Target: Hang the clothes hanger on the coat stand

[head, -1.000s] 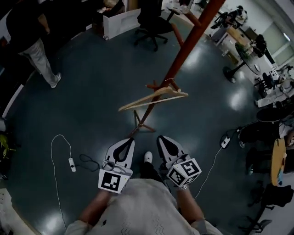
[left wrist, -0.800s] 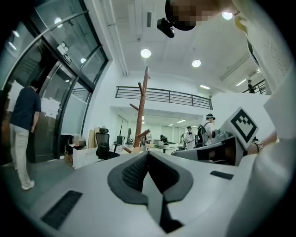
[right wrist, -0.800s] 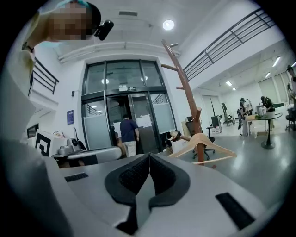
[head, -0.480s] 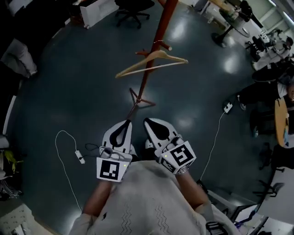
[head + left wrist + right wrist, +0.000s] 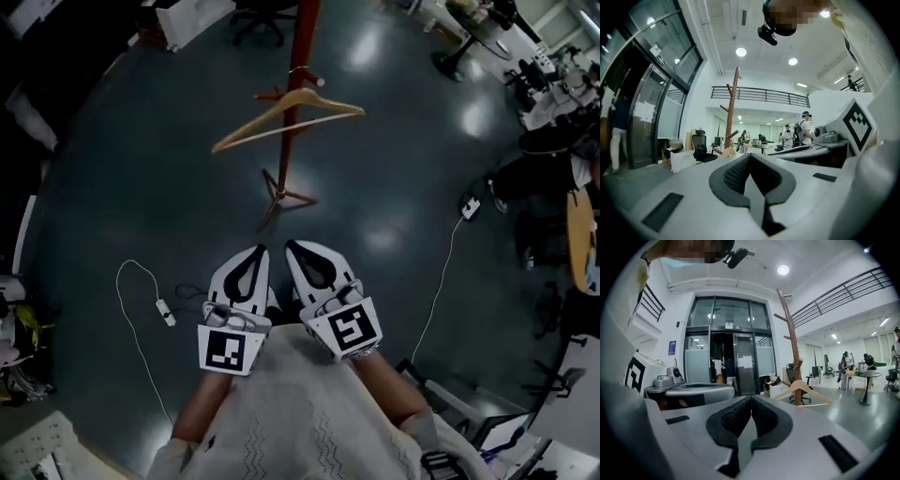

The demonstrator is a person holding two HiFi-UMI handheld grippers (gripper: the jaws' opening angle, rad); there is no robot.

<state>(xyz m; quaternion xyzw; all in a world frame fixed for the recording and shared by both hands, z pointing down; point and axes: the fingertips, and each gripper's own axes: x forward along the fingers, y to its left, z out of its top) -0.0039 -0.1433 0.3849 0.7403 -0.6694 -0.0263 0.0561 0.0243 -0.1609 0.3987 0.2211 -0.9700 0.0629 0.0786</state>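
- Two hand-held grippers are seen low in the head view, the left hand-held gripper [image 5: 259, 253] and the right hand-held gripper [image 5: 295, 248]. Both are clenched on nothing, pads pressed together in each gripper view.
- At 12 o'clock from them the clothes hanger [image 5: 253, 123] is hung by its hook on a low peg of the coat stand [image 5: 298, 37], well apart from both tips; the hanging is judged done.
- What remains appears to be a retreat. It is best made straight back toward 6 o'clock, jaws kept clenched, so that nothing is brushed and the hanger is not set swinging off its peg.
- Against the frame a second earlier, the stand's pole, then slanted toward 1 o'clock, now runs straight to 12. The hanger is found higher in the view, and the two grippers are drawn closer together.
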